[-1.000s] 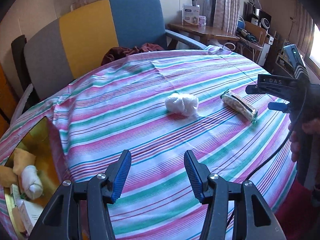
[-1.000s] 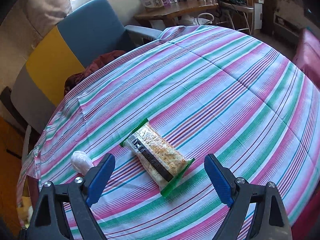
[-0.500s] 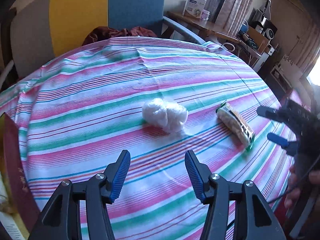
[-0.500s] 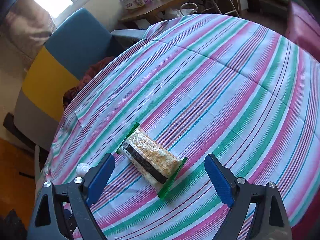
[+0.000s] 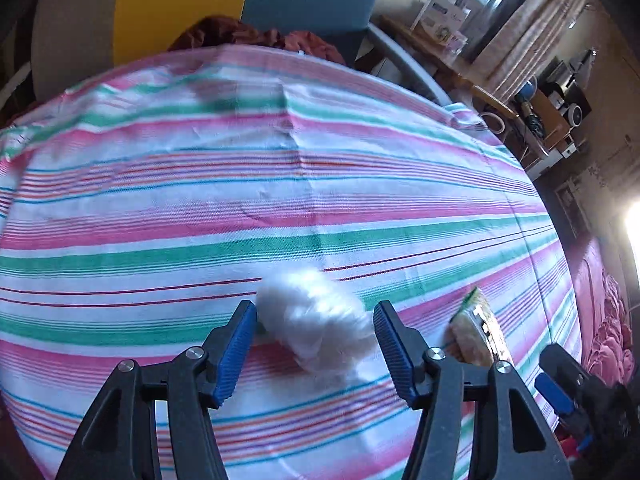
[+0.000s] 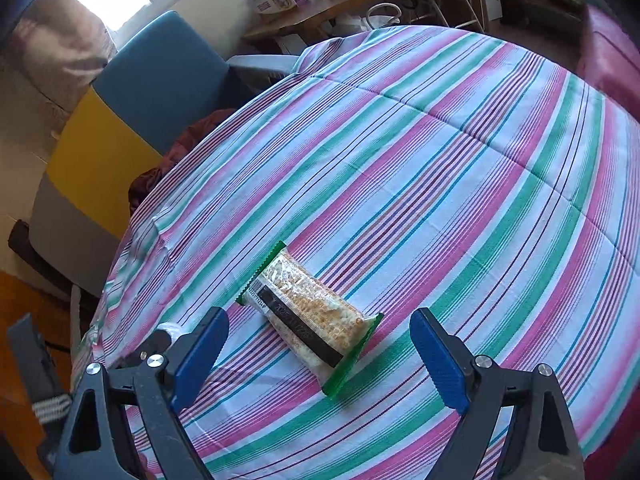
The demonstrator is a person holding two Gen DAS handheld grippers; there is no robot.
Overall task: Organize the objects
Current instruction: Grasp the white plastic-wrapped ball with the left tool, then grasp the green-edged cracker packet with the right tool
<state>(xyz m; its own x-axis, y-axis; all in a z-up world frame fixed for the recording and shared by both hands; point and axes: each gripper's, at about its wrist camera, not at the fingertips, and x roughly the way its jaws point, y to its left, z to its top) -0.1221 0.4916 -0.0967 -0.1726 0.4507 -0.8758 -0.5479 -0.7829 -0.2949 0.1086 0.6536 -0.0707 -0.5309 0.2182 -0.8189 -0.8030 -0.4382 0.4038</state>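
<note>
A white fluffy bundle (image 5: 316,316) lies on the striped tablecloth (image 5: 280,200). My left gripper (image 5: 316,344) is open, its blue pads on either side of the bundle, not closed on it. A snack pack with green ends (image 6: 310,316) lies on the cloth; it also shows in the left wrist view (image 5: 478,328) to the right of the bundle. My right gripper (image 6: 320,352) is open and empty, just short of the pack, which lies between the lines of its fingers. A bit of the white bundle (image 6: 172,328) peeks out behind the right gripper's left finger.
A grey, yellow and blue chair (image 6: 120,128) stands behind the table with a dark red cloth (image 5: 256,36) on its seat. A wooden desk with boxes (image 6: 304,4) stands by the window. The right gripper (image 5: 568,392) shows at the left view's lower right.
My left gripper has moved forward to the white bundle, which now sits between its pads. My right gripper has come slightly closer to the snack pack. Both stay open.
</note>
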